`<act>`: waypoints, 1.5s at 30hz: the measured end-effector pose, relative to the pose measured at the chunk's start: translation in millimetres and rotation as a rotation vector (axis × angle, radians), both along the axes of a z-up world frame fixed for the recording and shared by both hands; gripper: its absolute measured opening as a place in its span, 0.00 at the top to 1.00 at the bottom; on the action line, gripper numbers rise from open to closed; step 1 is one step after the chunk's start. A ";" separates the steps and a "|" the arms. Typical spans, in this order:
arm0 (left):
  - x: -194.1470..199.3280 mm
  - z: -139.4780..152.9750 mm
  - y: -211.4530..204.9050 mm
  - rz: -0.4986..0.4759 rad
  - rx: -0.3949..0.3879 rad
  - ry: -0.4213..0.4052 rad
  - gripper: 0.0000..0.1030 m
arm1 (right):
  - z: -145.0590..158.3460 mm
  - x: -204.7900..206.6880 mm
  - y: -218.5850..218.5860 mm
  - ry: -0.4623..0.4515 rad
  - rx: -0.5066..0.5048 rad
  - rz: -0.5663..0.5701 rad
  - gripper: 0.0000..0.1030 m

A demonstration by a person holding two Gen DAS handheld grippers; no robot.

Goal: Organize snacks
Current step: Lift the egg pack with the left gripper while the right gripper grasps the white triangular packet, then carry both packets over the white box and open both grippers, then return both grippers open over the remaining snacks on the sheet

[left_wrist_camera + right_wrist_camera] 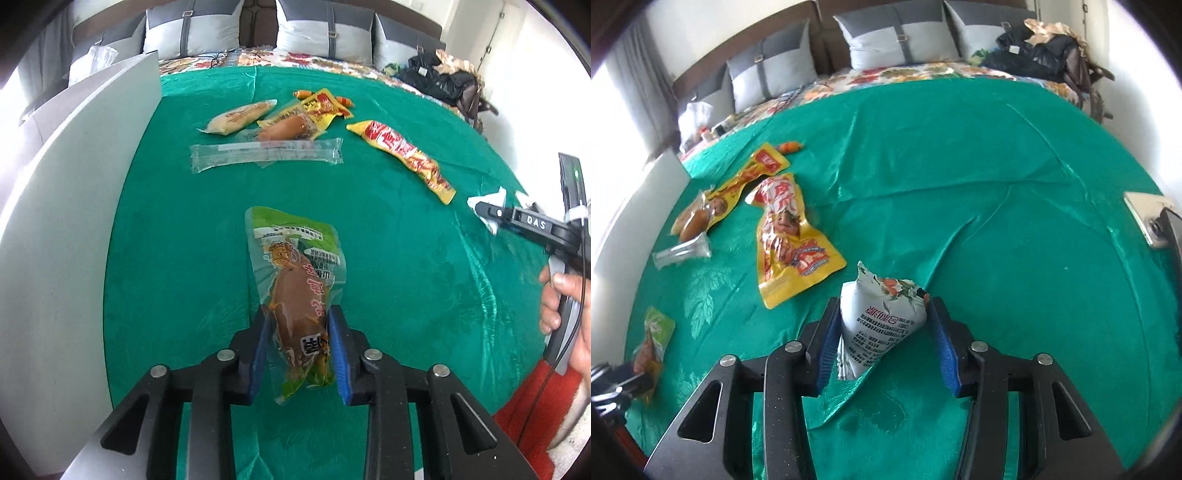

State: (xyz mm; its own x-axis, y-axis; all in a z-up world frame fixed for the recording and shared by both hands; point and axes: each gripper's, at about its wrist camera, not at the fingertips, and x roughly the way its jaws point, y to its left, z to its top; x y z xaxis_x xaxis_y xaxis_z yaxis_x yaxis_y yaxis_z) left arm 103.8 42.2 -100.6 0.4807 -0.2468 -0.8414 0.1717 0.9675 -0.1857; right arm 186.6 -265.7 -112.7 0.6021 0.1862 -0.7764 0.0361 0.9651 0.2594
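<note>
My left gripper (299,314) is shut on the lower half of a green packet (295,266) with a brown meat piece inside, held just over the green bedspread (388,266). In the right wrist view that packet (655,332) and the left gripper (635,380) show at the lower left. My right gripper (882,306) is shut on a white packet (882,317) printed with flowers and text, its top standing up between the blue pads (827,332). From the left wrist view the right gripper (487,214) sits at the right edge, the white packet (480,202) at its tip.
More snacks lie further back: a long yellow-red packet (406,155), a clear tube packet (266,155), a beige packet (236,118), a yellow packet (314,109). A white board (74,184) stands at the left. Dark clothes (439,79) are piled at the far right.
</note>
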 end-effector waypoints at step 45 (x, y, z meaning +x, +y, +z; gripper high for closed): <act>-57.9 110.9 179.5 0.374 -0.081 -0.238 0.15 | 63.3 -63.5 221.3 -0.241 -0.224 0.457 0.25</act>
